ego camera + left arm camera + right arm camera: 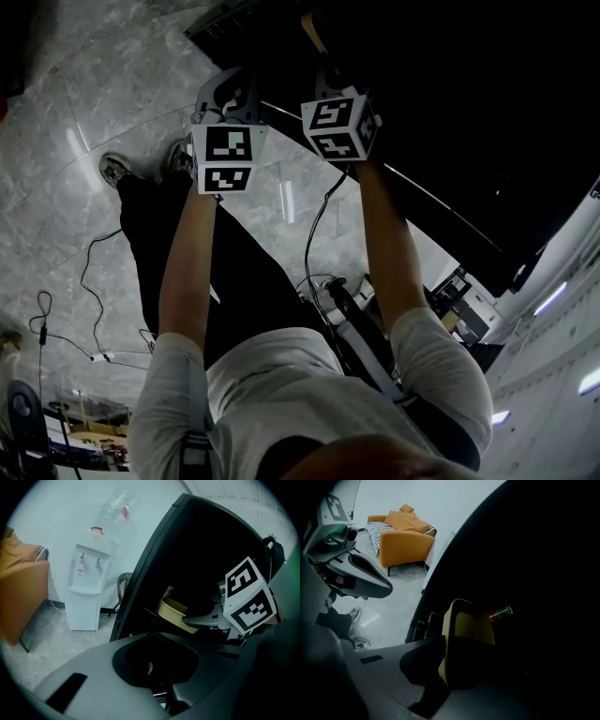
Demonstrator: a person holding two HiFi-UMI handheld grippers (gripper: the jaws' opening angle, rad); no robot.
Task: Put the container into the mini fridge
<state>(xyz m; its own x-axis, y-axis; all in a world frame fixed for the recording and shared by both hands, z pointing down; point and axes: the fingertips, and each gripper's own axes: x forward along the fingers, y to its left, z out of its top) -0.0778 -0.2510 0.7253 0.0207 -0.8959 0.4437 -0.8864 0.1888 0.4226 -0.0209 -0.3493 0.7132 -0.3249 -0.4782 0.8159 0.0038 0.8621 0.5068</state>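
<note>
The yellow container (471, 630) stands on edge in my right gripper (445, 667), whose jaws are shut on its rim. It sits inside the dark mouth of the black mini fridge (154, 559). From the left gripper view the container (174, 612) hangs from the right gripper's grey fingers (204, 619), below its marker cube. A bottle (500, 613) lies deeper inside the fridge. My left gripper (225, 155) is level with the right gripper (339, 127) at the fridge's front. Its jaws (164, 686) are in shadow, so their state is unclear.
A white water dispenser (89, 588) stands against the wall left of the fridge. Farther left is an orange sofa (401, 541). Cables (89, 281) trail over the marble floor near the person's shoes (117, 169).
</note>
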